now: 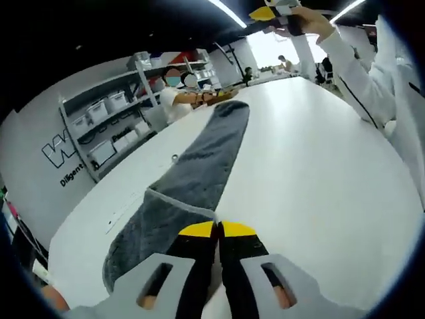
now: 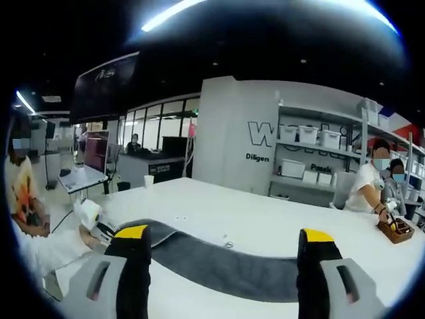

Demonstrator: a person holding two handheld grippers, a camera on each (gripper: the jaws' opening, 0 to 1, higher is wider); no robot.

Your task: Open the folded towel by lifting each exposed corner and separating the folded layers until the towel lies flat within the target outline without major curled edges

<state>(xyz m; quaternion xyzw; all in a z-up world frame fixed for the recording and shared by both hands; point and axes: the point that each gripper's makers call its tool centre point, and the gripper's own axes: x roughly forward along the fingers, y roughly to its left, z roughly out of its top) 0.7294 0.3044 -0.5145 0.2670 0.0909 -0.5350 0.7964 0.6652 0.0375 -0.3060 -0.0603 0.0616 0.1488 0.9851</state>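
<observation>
A long dark grey towel (image 1: 199, 166) lies as a narrow folded strip on the white table (image 1: 312, 166), running away from me in the left gripper view. Its near end shows a folded layer with a pale edge. My left gripper (image 1: 217, 230) has its yellow-tipped jaws pressed together on that near edge of the towel. My right gripper (image 1: 279, 10) is raised high at the far top, held by a hand in a white sleeve. In the right gripper view the right gripper (image 2: 224, 234) stands wide open above the towel (image 2: 219, 266), which stretches across the table below, apart from the jaws.
Shelves with white bins (image 1: 99, 126) line the wall. People sit at the table's far end by a small wooden box (image 2: 395, 229). A paper cup (image 2: 149, 179) stands on the table's far side. A person in white (image 1: 385, 80) is close on the right.
</observation>
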